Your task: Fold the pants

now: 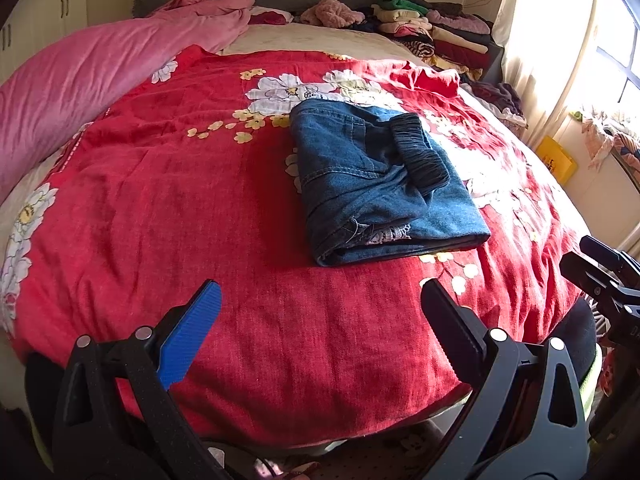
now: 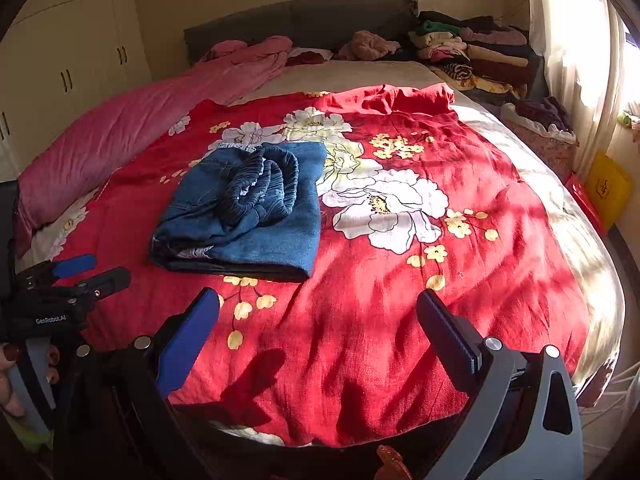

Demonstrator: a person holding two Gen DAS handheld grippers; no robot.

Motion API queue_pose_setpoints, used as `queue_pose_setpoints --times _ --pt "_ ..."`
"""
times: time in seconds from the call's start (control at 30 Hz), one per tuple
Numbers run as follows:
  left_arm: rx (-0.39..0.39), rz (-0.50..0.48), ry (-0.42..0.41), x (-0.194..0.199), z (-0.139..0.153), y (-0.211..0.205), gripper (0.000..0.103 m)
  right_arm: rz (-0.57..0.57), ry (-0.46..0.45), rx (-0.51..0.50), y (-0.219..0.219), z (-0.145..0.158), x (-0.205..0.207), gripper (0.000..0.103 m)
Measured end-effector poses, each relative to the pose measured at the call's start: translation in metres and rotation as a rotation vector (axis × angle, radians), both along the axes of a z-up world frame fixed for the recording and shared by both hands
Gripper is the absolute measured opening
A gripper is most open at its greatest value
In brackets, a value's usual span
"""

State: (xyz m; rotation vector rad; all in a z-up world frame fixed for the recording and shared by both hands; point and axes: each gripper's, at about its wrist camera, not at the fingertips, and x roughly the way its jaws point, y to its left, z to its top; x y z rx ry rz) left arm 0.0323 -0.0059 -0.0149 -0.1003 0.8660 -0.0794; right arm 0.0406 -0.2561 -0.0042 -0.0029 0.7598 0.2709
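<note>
Blue denim pants (image 1: 380, 184) lie folded into a compact rectangle on the red flowered bedspread (image 1: 200, 184), the elastic waistband on top. They also show in the right wrist view (image 2: 248, 208), left of centre. My left gripper (image 1: 320, 304) is open and empty, held above the near edge of the bed, short of the pants. My right gripper (image 2: 318, 312) is open and empty, near the bed's front edge, to the right of the pants. The left gripper shows at the left edge of the right wrist view (image 2: 92, 270).
A pink quilt (image 1: 80, 80) lies along the left side of the bed. Stacks of folded clothes (image 1: 440, 28) sit at the far right by the headboard. A window with curtains (image 1: 560, 40) is to the right. A yellow box (image 2: 608, 188) stands beside the bed.
</note>
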Motion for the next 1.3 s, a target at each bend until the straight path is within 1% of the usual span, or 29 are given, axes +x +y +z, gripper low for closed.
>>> queue_pose_setpoints --times 1.1,1.3 --pt "0.005 -0.001 0.010 -0.0009 -0.0015 -0.0006 0.093 -0.001 0.000 -0.003 0.0002 -0.0004 -0.0005 0.098" --pt "0.004 -0.014 0.008 -0.0017 -0.0019 -0.0010 0.093 -0.003 0.002 -0.003 -0.0011 -0.0013 -0.0008 0.098"
